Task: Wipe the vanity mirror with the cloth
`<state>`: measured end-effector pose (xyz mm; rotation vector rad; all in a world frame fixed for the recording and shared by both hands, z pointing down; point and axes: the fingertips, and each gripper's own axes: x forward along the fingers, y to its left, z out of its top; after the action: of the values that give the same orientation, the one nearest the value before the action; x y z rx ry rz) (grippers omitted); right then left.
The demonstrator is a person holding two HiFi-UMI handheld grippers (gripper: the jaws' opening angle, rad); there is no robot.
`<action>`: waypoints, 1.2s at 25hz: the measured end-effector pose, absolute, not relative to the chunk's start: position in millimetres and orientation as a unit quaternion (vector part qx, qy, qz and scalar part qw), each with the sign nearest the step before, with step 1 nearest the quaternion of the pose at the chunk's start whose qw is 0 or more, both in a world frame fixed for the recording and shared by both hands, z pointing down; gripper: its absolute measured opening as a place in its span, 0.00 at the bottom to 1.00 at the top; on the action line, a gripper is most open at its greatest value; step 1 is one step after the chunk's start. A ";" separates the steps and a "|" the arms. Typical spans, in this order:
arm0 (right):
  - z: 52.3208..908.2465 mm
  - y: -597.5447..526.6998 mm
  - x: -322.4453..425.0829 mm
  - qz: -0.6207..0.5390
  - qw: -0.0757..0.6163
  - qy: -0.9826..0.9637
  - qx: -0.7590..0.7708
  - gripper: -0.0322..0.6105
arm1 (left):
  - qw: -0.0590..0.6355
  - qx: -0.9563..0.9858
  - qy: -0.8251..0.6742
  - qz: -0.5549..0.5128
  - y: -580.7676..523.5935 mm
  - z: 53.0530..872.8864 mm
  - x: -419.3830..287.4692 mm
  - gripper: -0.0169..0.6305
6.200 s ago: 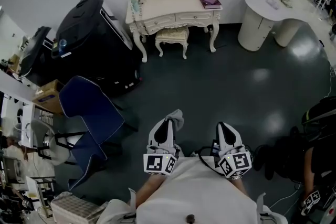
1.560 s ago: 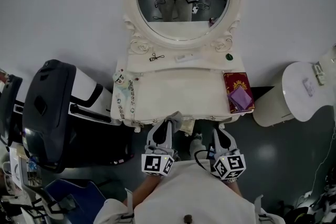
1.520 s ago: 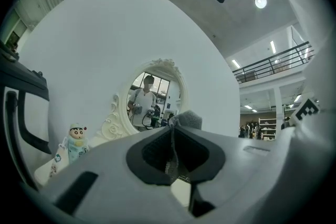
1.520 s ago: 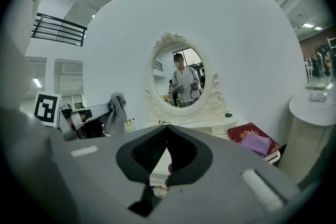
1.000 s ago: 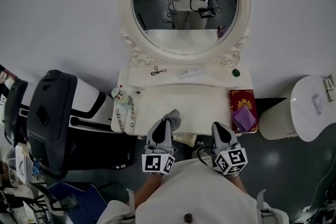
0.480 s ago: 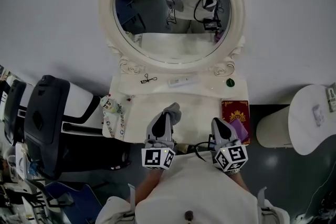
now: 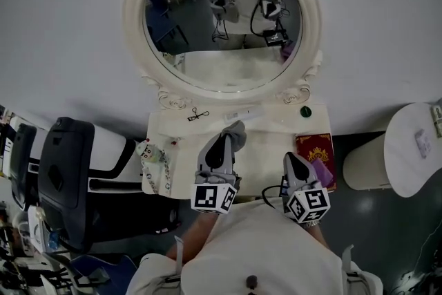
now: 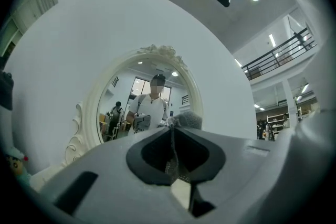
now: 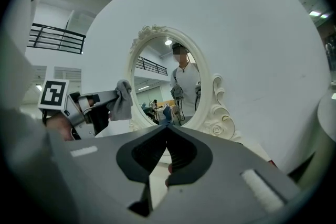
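Two hand-held grippers hover over the cream vanity tabletop (image 7: pixel 266 145), facing the oval, cream-framed vanity mirror (image 7: pixel 207 65) that stands at 12 o'clock from them. The left gripper (image 7: pixel 231 137) has its fingers clenched on the crumpled grey cloth (image 7: pixel 238 128), which bunches out beyond their tips toward the glass but appears to be apart from it. The right gripper (image 7: pixel 292 157), at 3 o'clock of the left, has its fingers pressed together on nothing. By the look of it, the cloth is in hand and the vanity reached; no wiping has begun, and the whole pane is left to cover.
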<state>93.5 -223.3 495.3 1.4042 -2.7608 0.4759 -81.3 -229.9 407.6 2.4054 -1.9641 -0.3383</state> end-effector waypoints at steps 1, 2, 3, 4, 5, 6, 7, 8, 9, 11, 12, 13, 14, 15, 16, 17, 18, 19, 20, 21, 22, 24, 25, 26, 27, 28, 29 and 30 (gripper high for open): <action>493.5 -222.4 89.9 0.148 0.003 -0.879 0.453 0.06 | 0.006 0.773 -0.625 -0.108 -237.3 401.6 -84.2 0.06; 492.1 -221.3 87.7 0.144 0.002 -0.877 0.458 0.06 | 0.003 0.776 -0.622 -0.107 -245.6 394.7 -86.8 0.06; 491.2 -220.7 86.9 0.142 0.001 -0.875 0.463 0.06 | -0.001 0.778 -0.619 -0.109 -254.1 386.5 -89.0 0.06; 490.9 -220.7 87.2 0.141 0.000 -0.871 0.470 0.06 | -0.007 0.781 -0.615 -0.110 -262.7 376.9 -90.6 0.06; 490.7 -221.6 88.2 0.141 -0.001 -0.867 0.477 0.06 | -0.015 0.783 -0.611 -0.110 -271.5 366.1 -91.6 0.06; 490.4 -223.1 89.4 0.142 -0.003 -0.863 0.484 0.06 | -0.024 0.787 -0.607 -0.108 -280.6 354.3 -91.9 0.06; 489.7 -224.7 90.4 0.142 -0.006 -0.859 0.491 0.06 | -0.033 0.791 -0.602 -0.105 -290.2 341.7 -91.2 0.06; 488.5 -226.0 91.0 0.142 -0.010 -0.856 0.497 0.06 | -0.042 0.795 -0.597 -0.101 -300.1 328.5 -89.5 0.06; 487.1 -226.9 90.8 0.141 -0.013 -0.854 0.500 0.06 | -0.051 0.799 -0.591 -0.097 -310.2 314.6 -87.0 0.06; 484.2 -227.2 88.3 0.136 -0.016 -0.854 0.502 0.06 | -0.060 0.809 -0.577 -0.096 -330.3 285.4 -81.4 0.06; 483.3 -226.6 86.7 0.134 -0.016 -0.854 0.502 0.06 | -0.058 0.813 -0.570 -0.101 -339.9 270.3 -79.0 0.06; 482.6 -225.8 85.4 0.132 -0.017 -0.855 0.501 0.06 | -0.055 0.817 -0.563 -0.110 -349.3 254.8 -76.9 0.06; 482.0 -225.1 85.0 0.129 -0.018 -0.855 0.501 0.06 | -0.053 0.819 -0.558 -0.121 -358.2 238.7 -75.1 0.06; 481.2 -224.8 85.7 0.127 -0.018 -0.855 0.503 0.06 | -0.054 0.820 -0.555 -0.131 -366.9 222.2 -73.4 0.06; 480.4 -224.6 87.5 0.124 -0.019 -0.854 0.505 0.06 | -0.057 0.819 -0.554 -0.138 -375.4 205.9 -71.7 0.06; 479.6 -224.4 90.0 0.120 -0.021 -0.852 0.508 0.06 | -0.060 0.817 -0.555 -0.143 -384.0 190.7 -70.2 0.06; 479.1 -224.2 93.0 0.118 -0.022 -0.850 0.513 0.06 | -0.060 0.816 -0.556 -0.147 -392.8 177.4 -68.8 0.06; 479.0 -223.6 96.4 0.116 -0.024 -0.848 0.517 0.06 | -0.056 0.814 -0.558 -0.149 -401.8 166.4 -67.7 0.06; 479.1 -223.0 100.2 0.116 -0.026 -0.845 0.522 0.06 | -0.049 0.813 -0.561 -0.150 -410.8 157.4 -66.4 0.06; 479.5 -222.5 104.7 0.117 -0.027 -0.842 0.526 0.06 | -0.042 0.812 -0.563 -0.150 -419.3 150.0 -64.5 0.06; 480.2 -222.2 109.8 0.118 -0.028 -0.838 0.532 0.06 | -0.038 0.811 -0.565 -0.148 -427.0 143.7 -62.1 0.06; 481.0 -222.1 121.0 0.119 -0.029 -0.829 0.545 0.06 | -0.042 0.808 -0.570 -0.144 -439.3 132.5 -56.2 0.06; 480.5 -222.2 126.6 0.120 -0.030 -0.824 0.553 0.06 | -0.047 0.806 -0.572 -0.143 -444.0 127.5 -53.1 0.06; 479.7 -221.9 131.9 0.120 -0.032 -0.819 0.560 0.06 | -0.053 0.805 -0.574 -0.141 -447.6 123.3 -50.1 0.06; 479.0 -221.1 136.7 0.120 -0.033 -0.815 0.566 0.06 | -0.059 0.804 -0.575 -0.138 -450.5 120.2 -47.2 0.06; 479.0 -220.1 141.2 0.120 -0.034 -0.812 0.571 0.06 | -0.065 0.803 -0.577 -0.133 -452.9 118.3 -44.9 0.06; 479.4 -219.1 145.3 0.121 -0.034 -0.809 0.574 0.06 | -0.070 0.801 -0.581 -0.129 -455.2 116.9 -43.5 0.06; 480.0 -217.9 149.2 0.121 -0.034 -0.807 0.578 0.06 | -0.075 0.798 -0.584 -0.126 -457.7 115.5 -42.7 0.06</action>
<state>149.2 -217.9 480.0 1.8547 -2.5901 0.3897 -42.7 -457.7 115.5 2.6341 -1.9282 -0.4158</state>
